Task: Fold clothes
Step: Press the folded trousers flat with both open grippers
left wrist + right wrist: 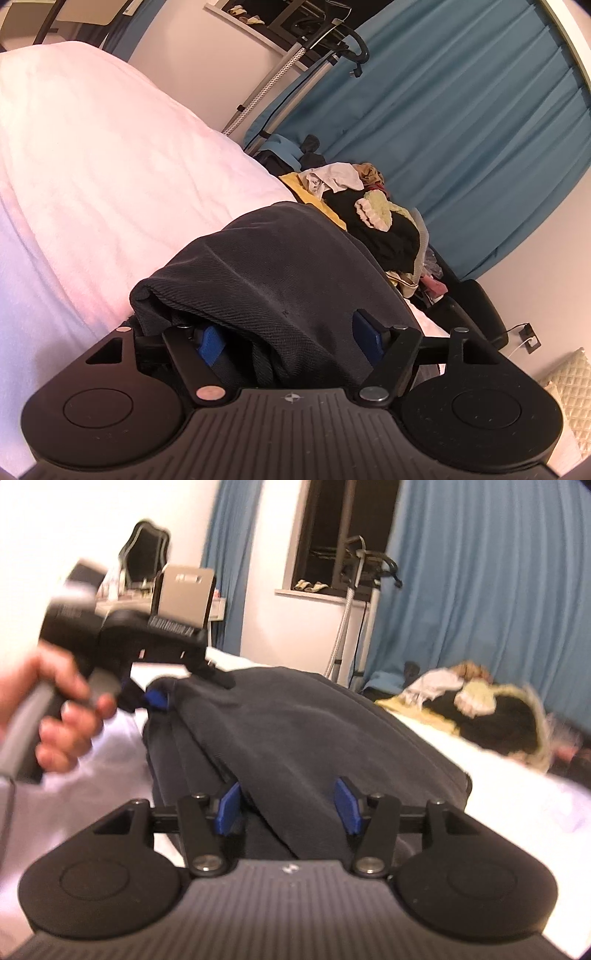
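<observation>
A dark grey garment [295, 716] is lying folded on the white bed [92, 155], close to the near edge. A fold seems to be just done, because the cloth is stacked in thick layers.

The left tongs [291, 332] are seen spread wide. The cloth edge is draped between the blue pads [212, 341], but it is not pinched. In the right wrist view the left tongs [177, 692] are seen at the far left corner of the garment, carried by a hand [62, 716].

The right tongs [288, 805] are set about half wide. A ridge of the cloth sits between the pads, and no squeeze can be seen, so the cloth looks let go.

A pile of mixed clothes [373, 206] is waiting farther along the bed, by the blue curtain [461, 129].

The step in hand is judged to be the letting go after a fold. Next, both tongs should be pulled back clear without dragging the cloth. Then the garment can be folded once more or set aside, and a new piece can be picked from the pile.
</observation>
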